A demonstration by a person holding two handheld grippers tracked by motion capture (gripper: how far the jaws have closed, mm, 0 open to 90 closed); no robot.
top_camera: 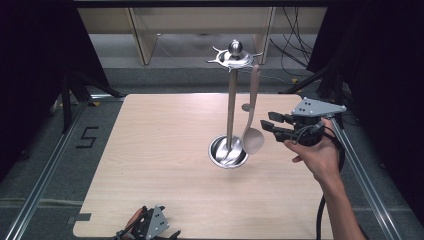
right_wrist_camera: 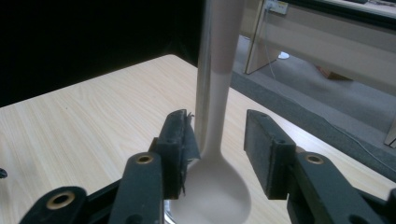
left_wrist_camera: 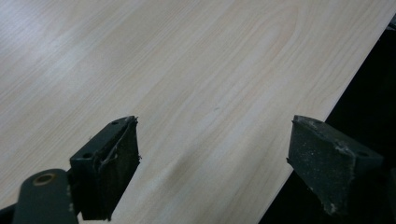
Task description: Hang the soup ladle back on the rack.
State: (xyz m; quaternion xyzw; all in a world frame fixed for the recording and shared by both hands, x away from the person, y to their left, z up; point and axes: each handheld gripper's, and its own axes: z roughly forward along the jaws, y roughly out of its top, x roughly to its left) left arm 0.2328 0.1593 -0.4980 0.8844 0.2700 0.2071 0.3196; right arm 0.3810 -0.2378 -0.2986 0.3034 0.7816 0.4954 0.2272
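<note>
At the near left edge of the table (top_camera: 150, 150) the left gripper (top_camera: 150, 227) is resting low, its jaws standing wide apart with nothing but bare wood between them in the left gripper view, so it is taking no part for now. Toward the middle, a metal utensil stand (top_camera: 231, 107) is rising from its round base, and a pale ladle (top_camera: 251, 120) is hanging from one of the hooks at its top, the bowl dangling just beside the base on its right. Farther right, the right gripper (top_camera: 270, 125), held level in the person's hand (top_camera: 320, 155), is pointing at the ladle; in the right gripper view its jaws are standing released on either side of the ladle's neck (right_wrist_camera: 219, 135), pads clear of it. Judging from this, the hanging looks done: the ladle is bearing on the hook alone, and what is left is drawing the right gripper away without nudging it.
</note>
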